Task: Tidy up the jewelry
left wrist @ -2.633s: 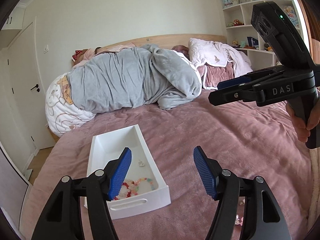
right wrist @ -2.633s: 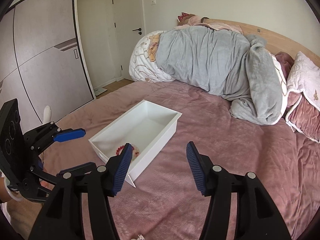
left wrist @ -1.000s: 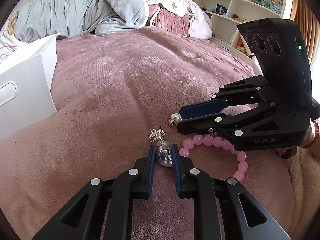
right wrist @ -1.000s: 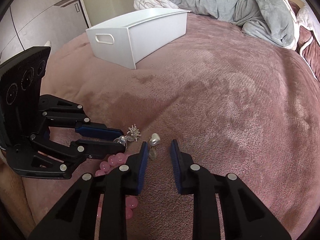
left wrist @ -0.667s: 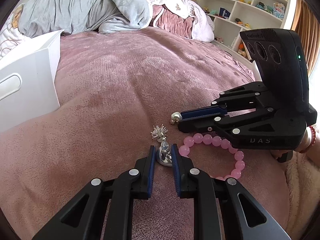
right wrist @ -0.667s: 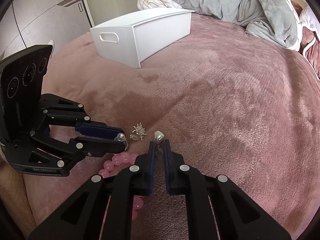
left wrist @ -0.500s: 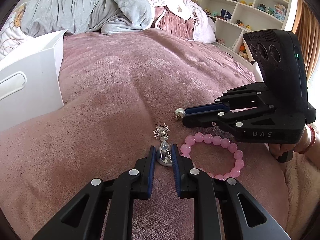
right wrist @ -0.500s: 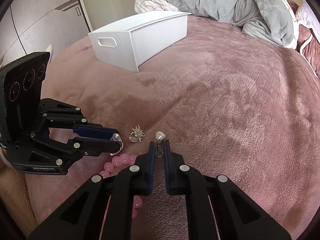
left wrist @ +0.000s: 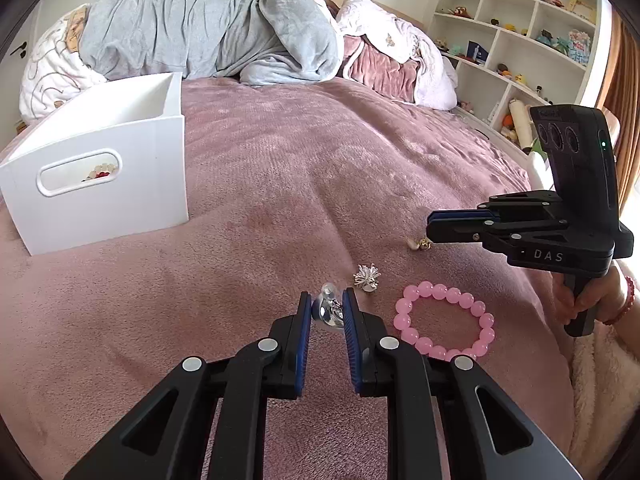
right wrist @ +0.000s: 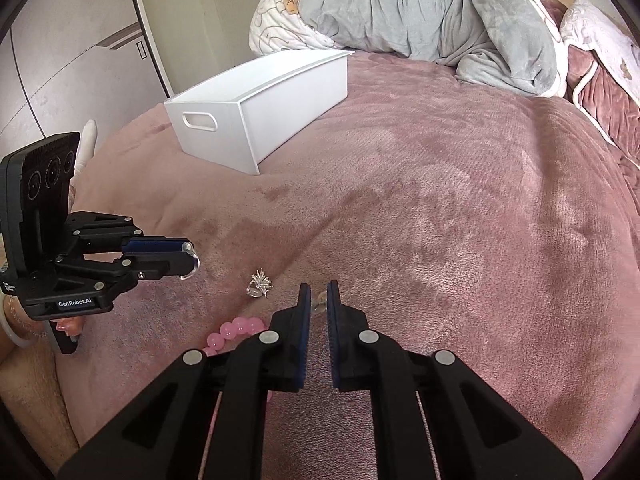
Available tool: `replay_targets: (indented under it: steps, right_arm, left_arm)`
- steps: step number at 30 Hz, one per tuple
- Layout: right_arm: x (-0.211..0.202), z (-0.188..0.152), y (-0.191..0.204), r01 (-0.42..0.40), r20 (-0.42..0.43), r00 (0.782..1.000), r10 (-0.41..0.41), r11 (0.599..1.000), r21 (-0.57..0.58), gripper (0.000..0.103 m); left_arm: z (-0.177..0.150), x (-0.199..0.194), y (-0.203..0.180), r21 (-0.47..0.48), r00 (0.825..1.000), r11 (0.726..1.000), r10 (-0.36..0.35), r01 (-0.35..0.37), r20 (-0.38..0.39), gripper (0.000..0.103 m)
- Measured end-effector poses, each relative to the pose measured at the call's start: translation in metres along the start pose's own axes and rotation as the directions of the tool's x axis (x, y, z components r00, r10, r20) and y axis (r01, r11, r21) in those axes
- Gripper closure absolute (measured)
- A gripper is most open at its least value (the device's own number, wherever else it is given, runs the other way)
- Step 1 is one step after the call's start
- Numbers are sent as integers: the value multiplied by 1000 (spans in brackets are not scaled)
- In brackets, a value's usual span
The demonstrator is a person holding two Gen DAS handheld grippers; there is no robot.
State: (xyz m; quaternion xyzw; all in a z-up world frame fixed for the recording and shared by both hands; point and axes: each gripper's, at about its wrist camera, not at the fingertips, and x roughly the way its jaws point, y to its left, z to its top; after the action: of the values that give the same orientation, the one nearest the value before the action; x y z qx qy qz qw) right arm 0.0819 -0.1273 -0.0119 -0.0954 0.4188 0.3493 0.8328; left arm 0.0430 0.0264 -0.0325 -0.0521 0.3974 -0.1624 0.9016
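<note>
Since a second ago you have lifted both grippers off the pink blanket (left wrist: 280, 168) and the right one has closed on its piece. Your left gripper (left wrist: 327, 312) is clamped on a silver, glassy earring (left wrist: 329, 309), which sits between the blue pads with its top poking out past the tips. Your right gripper (right wrist: 318, 300) is pinched nearly flat on a small pearl earring (left wrist: 420, 244); from its own camera only a sliver shows between the pads. Left lying on the blanket are the spiky silver charm (left wrist: 366, 277) and the pink bead bracelet (left wrist: 443, 322), close together, just ahead of your left jaws. The white bin (left wrist: 100, 196), handle end facing you, stands well apart, up and to the left of both grippers, its long axis running away toward the grey duvet (left wrist: 208, 28). Your left hand is the nearer one to it.
</note>
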Motion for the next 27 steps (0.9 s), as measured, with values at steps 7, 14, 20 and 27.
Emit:
replay_targets:
  steps: [7,14,20,27]
  right_arm:
    - [-8,1,-2,8,10,1000,-8,1000,6,92]
    - [-4,-1,1,51,1,999,-51,999,-15,49]
    - [20,1,10,109,-55,992,-113,991,-80,45]
    - [48,1,19,168,-100,978,-184,974,-153,42]
  left_arm:
    - [-1,-2,2,-8,1000,1000,20,-20,-2,82]
    - [-4,-1,-2,0,1000,1000,19,-19,-11,82]
    - [-5,1,-2,-4,1000,1000,11,-11,-16,82]
    - [-6,5,1,-14,1000,1000,3,-3,-22,82]
